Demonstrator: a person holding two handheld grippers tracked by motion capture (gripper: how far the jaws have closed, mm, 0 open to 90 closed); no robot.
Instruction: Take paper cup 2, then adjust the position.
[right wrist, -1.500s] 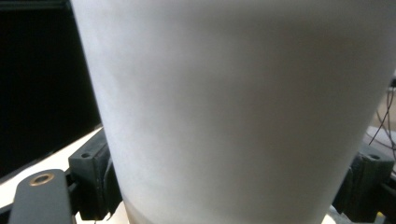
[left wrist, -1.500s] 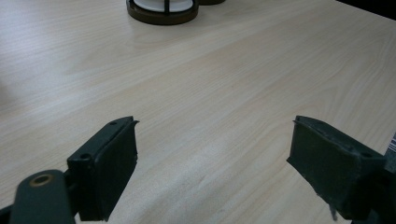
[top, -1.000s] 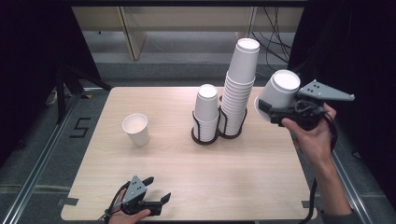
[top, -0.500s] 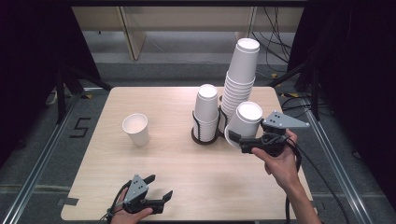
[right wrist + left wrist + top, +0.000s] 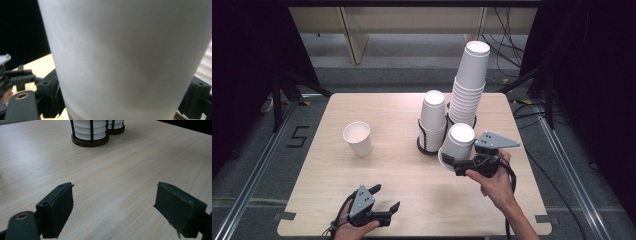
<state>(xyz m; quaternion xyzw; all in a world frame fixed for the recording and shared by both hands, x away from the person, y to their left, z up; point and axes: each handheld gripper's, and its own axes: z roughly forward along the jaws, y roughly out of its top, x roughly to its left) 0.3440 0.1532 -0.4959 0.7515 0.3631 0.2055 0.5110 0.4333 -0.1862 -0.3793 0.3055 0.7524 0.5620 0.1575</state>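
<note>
The right gripper (image 5: 451, 164) holds a white paper cup (image 5: 457, 143) bottom-up, jaws closed against its wall near the rim; in the right gripper view the cup wall (image 5: 125, 57) sits between the two black jaws and touches both. In the high view the held cup is over the right half of the wooden table (image 5: 327, 200), just in front of the two black wire holders, tilted slightly toward the camera, and whether its rim touches the tabletop cannot be told. The short stack of cups (image 5: 433, 117) stands upside down in the nearer-left holder; the tall stack of cups (image 5: 469, 82) stands just beside it to the right and leans a little. A single upright cup (image 5: 357, 138) stands on the left half of the table, well apart from the holders. The left gripper (image 5: 388, 200) rests at the near edge of the table in the person's left hand (image 5: 354, 230), jaws spread wide and holding nothing; the left gripper view shows bare wood between the jaws and the holder base (image 5: 90, 141) farther off.
</note>
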